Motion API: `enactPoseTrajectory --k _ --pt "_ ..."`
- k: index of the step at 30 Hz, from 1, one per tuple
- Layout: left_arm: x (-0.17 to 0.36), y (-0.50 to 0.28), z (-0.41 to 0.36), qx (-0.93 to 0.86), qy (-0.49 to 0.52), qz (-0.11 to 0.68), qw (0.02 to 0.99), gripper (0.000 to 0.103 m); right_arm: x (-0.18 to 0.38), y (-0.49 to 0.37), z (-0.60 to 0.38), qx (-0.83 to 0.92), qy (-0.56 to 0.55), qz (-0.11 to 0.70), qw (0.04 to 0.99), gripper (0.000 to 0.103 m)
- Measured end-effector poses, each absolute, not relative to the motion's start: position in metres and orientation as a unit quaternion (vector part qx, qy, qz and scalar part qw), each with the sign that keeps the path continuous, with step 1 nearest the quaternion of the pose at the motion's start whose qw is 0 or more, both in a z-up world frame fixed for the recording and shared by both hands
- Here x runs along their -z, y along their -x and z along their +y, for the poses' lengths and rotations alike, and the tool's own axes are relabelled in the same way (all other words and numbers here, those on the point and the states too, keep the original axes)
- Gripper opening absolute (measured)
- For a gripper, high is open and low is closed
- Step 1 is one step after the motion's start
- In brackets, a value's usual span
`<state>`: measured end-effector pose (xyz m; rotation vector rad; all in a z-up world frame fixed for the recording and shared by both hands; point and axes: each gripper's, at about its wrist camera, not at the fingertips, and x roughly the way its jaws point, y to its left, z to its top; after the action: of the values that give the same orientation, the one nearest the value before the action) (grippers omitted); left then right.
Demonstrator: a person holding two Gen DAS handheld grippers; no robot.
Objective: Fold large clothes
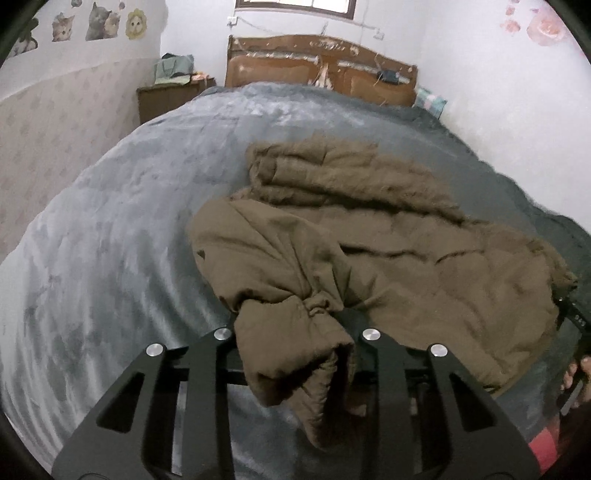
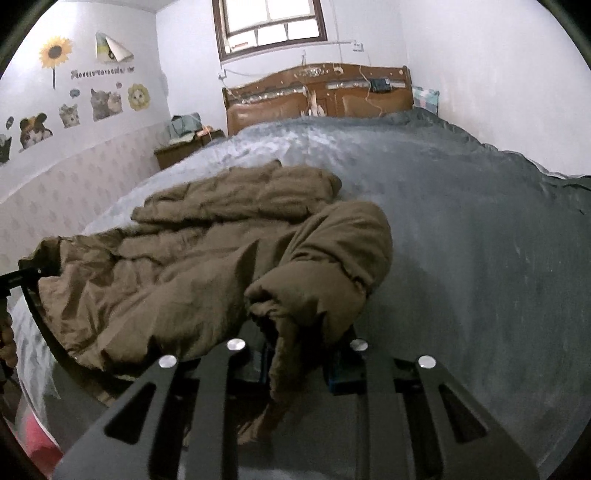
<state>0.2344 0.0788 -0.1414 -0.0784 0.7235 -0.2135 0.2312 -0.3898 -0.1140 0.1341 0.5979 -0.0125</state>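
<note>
Jacket (image 1: 369, 236) w/ cuffs clamped by L gripper (image 1: 299, 325) & R gripper (image 2: 295, 339); body unfolded on bed (image 1: 129, 221), folding barely begun.

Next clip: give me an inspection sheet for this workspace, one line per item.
Surface: bed under a grey plush blanket.
Job's things: brown padded coat lying crumpled, one sleeve cuff in each tongs.
Clutter: nothing seen on the blanket besides the coat.
Grippers: left tongs shut on a cuff; right tongs shut on the other cuff.
Cables: cords dangling on the wooden headboard.
Surroundings: nightstand with piled items, window, cat stickers on the wall.
</note>
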Motion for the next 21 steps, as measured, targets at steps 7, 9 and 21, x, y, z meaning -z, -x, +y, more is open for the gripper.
enactPoseTrajectory --k 7,9,21 --pt "0.114 -0.259 0.073 0.119 0.034 0.334 0.935 0.030 0.085 -0.258 -0.389 -0.006 -0.061 0.269 0.961 0.021" --pt "0.107 -0.268 0.070 0.122 0.033 0.328 0.936 0.030 0.078 -0.273 -0.389 -0.011 -0.058 0.265 0.962 0.021" --pt "0.074 -0.335 0.044 0.117 -0.009 0.305 0.945 0.030 0.039 -0.360 -0.383 -0.016 -0.007 0.241 0.970 0.020"
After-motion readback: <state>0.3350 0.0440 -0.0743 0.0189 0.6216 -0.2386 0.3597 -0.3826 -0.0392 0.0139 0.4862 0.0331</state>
